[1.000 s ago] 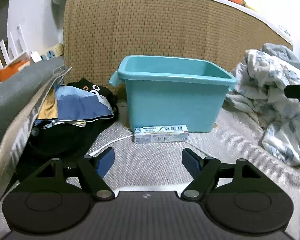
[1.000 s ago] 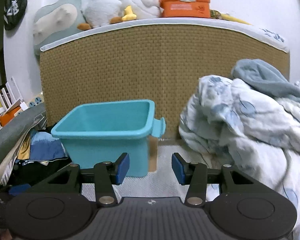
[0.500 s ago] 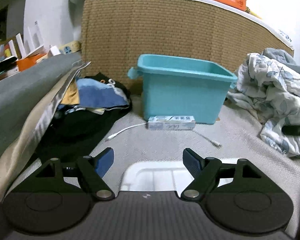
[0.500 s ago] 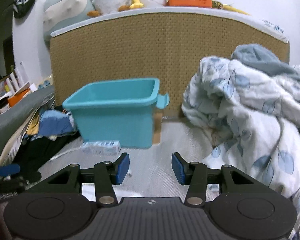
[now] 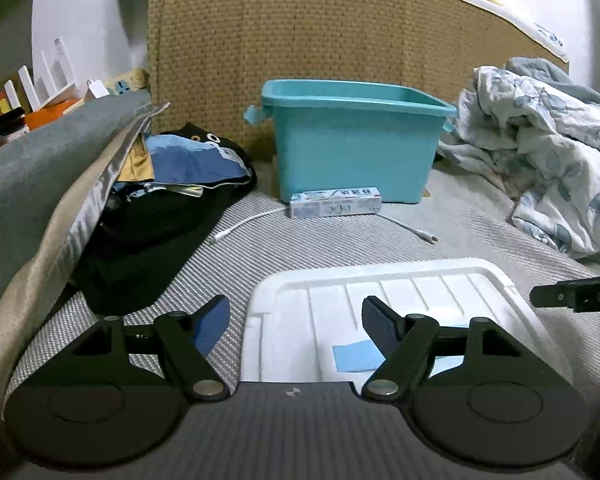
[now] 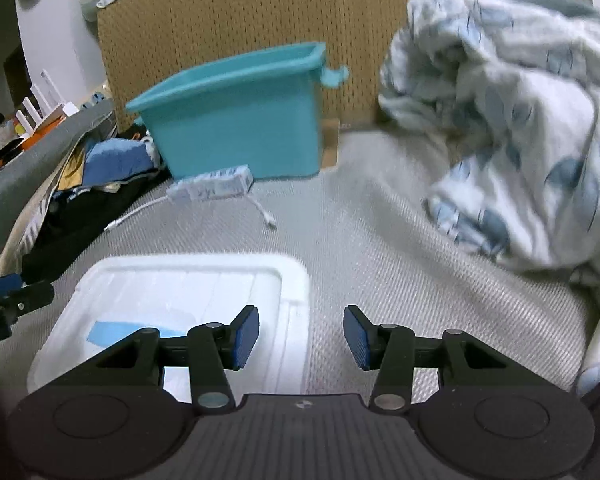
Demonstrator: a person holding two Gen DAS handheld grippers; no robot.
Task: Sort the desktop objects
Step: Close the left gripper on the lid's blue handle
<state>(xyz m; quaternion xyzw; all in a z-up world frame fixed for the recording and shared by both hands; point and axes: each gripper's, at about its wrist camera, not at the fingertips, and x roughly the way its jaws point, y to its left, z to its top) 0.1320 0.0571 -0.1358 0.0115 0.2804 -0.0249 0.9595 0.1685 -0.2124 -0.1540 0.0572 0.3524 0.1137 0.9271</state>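
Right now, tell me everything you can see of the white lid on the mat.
The white lid is a flat rectangular plastic-looking piece with rounded corners, a raised rim and shallow ribs across its recessed panel. A light blue label sits near its close edge. It lies flat on the grey woven mat, nearest of all things, well apart from the teal bin. Both open grippers hang over it, the left gripper at its left edge; contact is unclear.

Two low views toward teal bin (image 5: 356, 148)

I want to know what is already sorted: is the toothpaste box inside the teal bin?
No, the toothpaste box lies on the grey mat in front of the teal bin, outside it.
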